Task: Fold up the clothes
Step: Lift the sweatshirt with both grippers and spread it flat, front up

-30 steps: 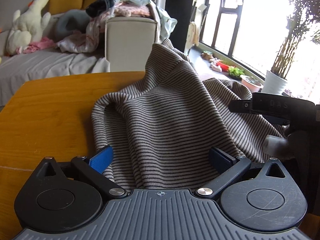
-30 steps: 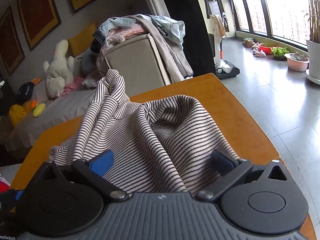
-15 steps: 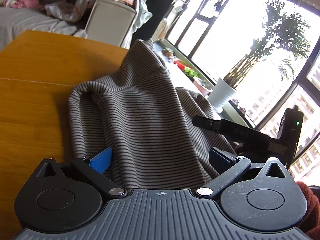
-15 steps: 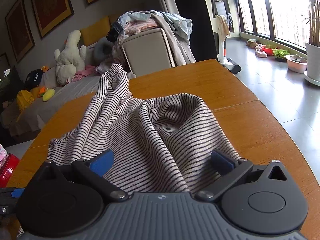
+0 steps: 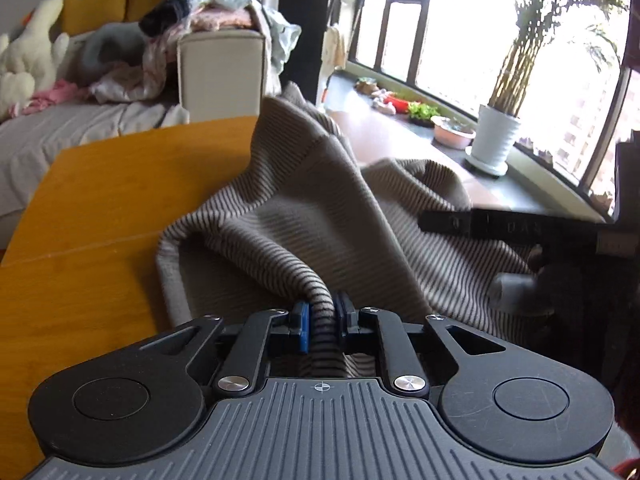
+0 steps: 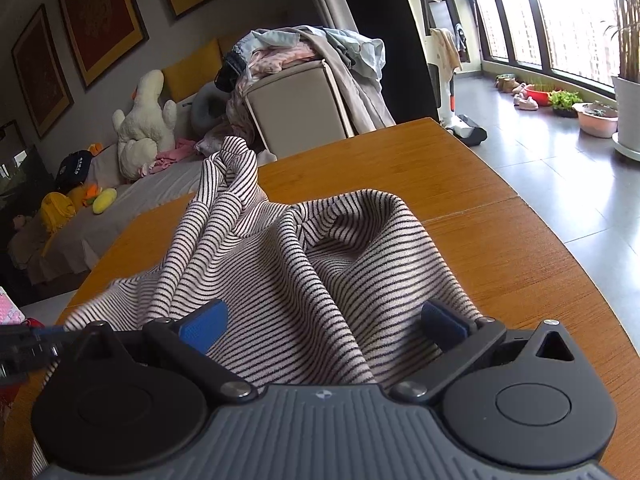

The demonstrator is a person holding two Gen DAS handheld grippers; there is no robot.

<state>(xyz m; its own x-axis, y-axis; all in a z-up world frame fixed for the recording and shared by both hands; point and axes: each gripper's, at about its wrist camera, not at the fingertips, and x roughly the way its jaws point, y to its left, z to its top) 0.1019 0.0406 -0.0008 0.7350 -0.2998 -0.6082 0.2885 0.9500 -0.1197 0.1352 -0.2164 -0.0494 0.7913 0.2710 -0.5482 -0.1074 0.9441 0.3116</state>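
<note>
Left hand-held gripper (image 5: 320, 322): we have just clamped a fold of the shirt (image 5: 320, 208).
Right hand-held gripper (image 6: 320, 322): jaws wide, shirt (image 6: 304, 256) between them, ungripped.
Shirt: bunched on the worktop (image 6: 500, 248), stretching forward from both.

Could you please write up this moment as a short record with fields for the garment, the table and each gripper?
garment: striped top, crumpled in a heap, not yet folded
table: wooden table, the top lies on it
left gripper: left gripper, jaws have just closed, pinching a bunched fold of the top
right gripper: right gripper, jaws wide apart, cloth between them but not pinched
background: sofa with a pile of clothes
</note>
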